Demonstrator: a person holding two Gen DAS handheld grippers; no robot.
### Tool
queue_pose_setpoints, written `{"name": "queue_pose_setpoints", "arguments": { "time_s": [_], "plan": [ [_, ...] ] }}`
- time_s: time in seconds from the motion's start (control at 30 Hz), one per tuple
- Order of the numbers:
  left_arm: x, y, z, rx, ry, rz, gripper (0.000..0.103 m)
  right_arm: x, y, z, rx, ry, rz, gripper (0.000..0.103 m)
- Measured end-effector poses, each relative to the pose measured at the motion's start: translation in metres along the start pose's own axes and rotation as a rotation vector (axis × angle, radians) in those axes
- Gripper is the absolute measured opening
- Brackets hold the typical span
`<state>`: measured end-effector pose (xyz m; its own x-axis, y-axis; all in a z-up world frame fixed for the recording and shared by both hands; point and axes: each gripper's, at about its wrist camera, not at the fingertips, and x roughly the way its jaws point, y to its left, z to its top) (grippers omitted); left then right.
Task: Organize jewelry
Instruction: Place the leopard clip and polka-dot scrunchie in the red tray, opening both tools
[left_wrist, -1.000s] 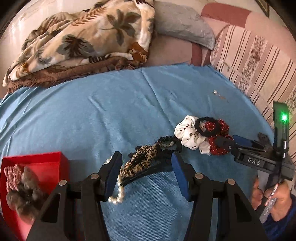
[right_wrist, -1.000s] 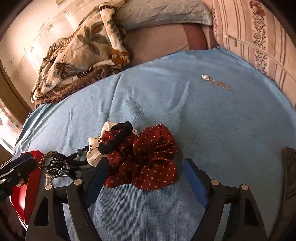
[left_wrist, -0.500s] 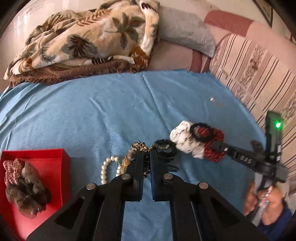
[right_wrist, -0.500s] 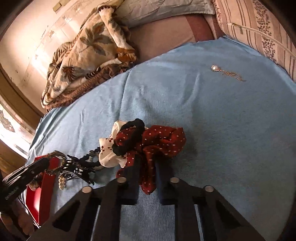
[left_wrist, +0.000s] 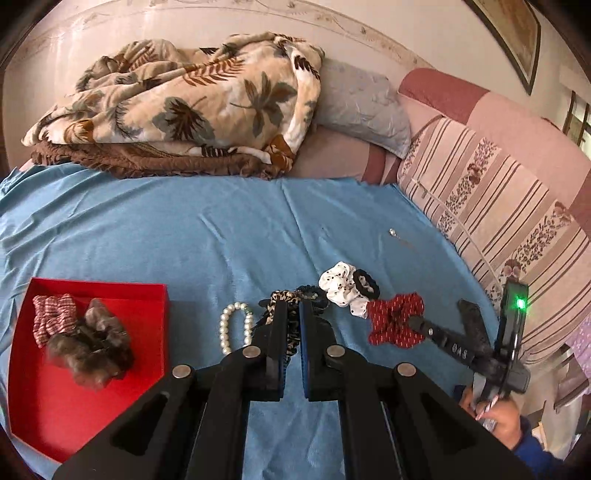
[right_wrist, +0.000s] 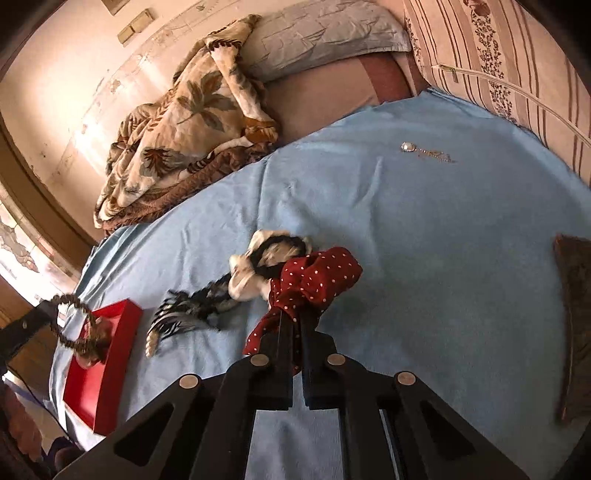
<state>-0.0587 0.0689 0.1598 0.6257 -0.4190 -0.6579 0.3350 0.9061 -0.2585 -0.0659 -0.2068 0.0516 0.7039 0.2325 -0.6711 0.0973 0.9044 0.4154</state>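
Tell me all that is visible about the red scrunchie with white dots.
The red scrunchie with white dots is soft, gathered fabric, dark red with small white dots. The right gripper has its jaws shut on one fold, so the scrunchie is bunched and stretched, one end hanging down. It is beside the white dotted scrunchie, above the blue cloth.

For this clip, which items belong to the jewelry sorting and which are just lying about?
Part of the job:
- left claw, shut on the leopard scrunchie
- right claw, shut on the red dotted scrunchie
- red box, holding two scrunchies
- pearl bracelet
- white dotted scrunchie
- silver pendant

Just lying about:
- leaf-print blanket
- grey pillow
- striped cushion
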Motion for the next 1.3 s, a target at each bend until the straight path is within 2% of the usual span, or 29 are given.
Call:
{"name": "queue_pose_setpoints", "arguments": {
  "time_s": [0.07,0.23,0.4,0.57,0.87,1.17,1.3],
  "plan": [
    [-0.006,0.004,-0.001,-0.007,-0.008,0.003,0.006,-0.007,0.009,-0.01,-0.023,-0.008,0.012,0.004],
    [-0.031,0.016,-0.012,0.001,-0.037,0.039,0.006,-0.015,0.031,-0.036,-0.054,0.024,0.137,0.004],
    [-0.054,0.04,-0.027,-0.011,-0.055,0.104,0.006,-0.02,0.058,-0.064,-0.13,0.054,0.149,0.004],
    [-0.077,0.095,-0.045,-0.115,-0.057,0.159,0.006,-0.03,0.086,-0.081,-0.199,0.064,0.164,0.004],
    [-0.091,0.176,-0.069,-0.257,-0.086,0.256,0.006,-0.034,0.144,-0.079,-0.266,0.115,0.242,0.004],
    [-0.083,0.238,-0.086,-0.384,-0.089,0.24,0.006,-0.02,0.248,-0.068,-0.403,0.145,0.346,0.004],
    [-0.08,0.246,-0.091,-0.385,-0.078,0.257,0.006,0.003,0.29,-0.08,-0.462,0.189,0.364,0.004]
  ]
}}
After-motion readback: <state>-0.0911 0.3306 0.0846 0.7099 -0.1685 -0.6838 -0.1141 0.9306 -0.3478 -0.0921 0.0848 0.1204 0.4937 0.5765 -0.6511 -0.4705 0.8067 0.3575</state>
